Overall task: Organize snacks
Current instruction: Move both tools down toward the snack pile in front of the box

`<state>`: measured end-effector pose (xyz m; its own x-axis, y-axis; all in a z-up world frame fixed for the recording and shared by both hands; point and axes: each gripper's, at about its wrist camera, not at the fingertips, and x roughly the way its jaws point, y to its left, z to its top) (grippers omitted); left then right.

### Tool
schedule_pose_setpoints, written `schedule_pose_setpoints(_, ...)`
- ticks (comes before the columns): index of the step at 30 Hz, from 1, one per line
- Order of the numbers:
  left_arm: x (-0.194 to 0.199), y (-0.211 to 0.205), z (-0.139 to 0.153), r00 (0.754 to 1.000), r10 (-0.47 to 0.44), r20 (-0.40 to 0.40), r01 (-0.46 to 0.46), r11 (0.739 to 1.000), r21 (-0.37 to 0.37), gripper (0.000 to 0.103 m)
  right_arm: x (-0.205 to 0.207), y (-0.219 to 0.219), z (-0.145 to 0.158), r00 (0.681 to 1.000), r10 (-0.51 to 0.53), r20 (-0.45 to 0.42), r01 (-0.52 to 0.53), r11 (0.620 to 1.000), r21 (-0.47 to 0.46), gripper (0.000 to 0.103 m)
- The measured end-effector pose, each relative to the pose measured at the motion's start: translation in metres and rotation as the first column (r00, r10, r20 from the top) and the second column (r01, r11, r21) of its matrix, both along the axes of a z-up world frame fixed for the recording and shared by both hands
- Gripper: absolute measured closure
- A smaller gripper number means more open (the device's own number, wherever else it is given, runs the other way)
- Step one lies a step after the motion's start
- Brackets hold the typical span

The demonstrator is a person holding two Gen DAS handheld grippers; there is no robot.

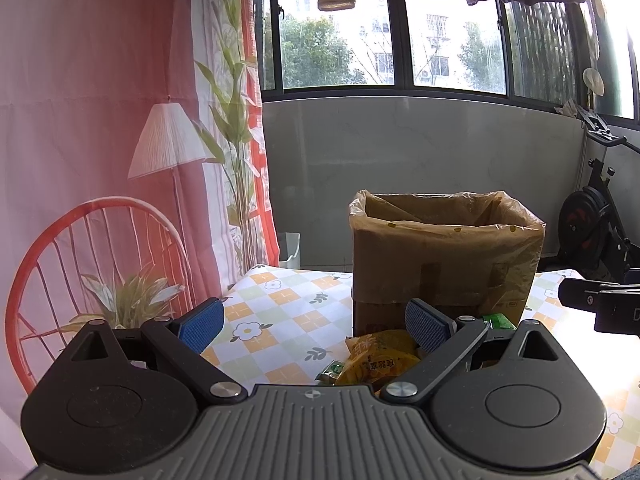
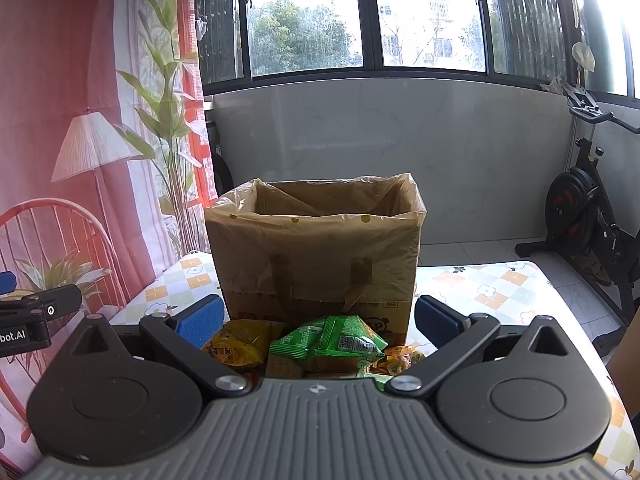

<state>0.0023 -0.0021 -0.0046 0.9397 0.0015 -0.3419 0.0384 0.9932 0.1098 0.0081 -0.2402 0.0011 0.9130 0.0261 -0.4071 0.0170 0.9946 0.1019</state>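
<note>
Both sets of jaws spread wide and gripping nothing, left gripper (image 1: 316, 326) and right gripper (image 2: 318, 318) hovering over crinkly yellow and green snack packets (image 2: 320, 346) heaped on flower-checked tabletop (image 1: 280, 312), right against plastic-lined brown cardboard box (image 2: 316, 252).

Each tool (image 1: 316, 324) you hold has black arms, blue ribbed pads (image 1: 202, 326), silver screws (image 1: 224, 389) and a grey ridged base (image 1: 320, 432).

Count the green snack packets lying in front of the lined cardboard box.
3 visible: one flat green packet left, one puffy green packet beside it, one green sliver at the gripper body. More may be hidden underneath.
</note>
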Motion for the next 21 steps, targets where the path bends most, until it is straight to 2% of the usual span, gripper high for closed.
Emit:
schedule_pose_setpoints(14,0.000,0.001,0.000,1.000,0.001,0.019,-0.001,1.000,-0.010,0.005,0.000,0.000,-0.001,1.000,0.000,-0.001,0.000,1.000,0.001,0.000)
schedule_pose_setpoints(21,0.010,0.006,-0.007,1.000,0.029,-0.002,-0.029,0.999,-0.021,0.005,0.002,-0.003,-0.008,1.000,0.001,-0.004,-0.001,1.000,0.020,0.000)
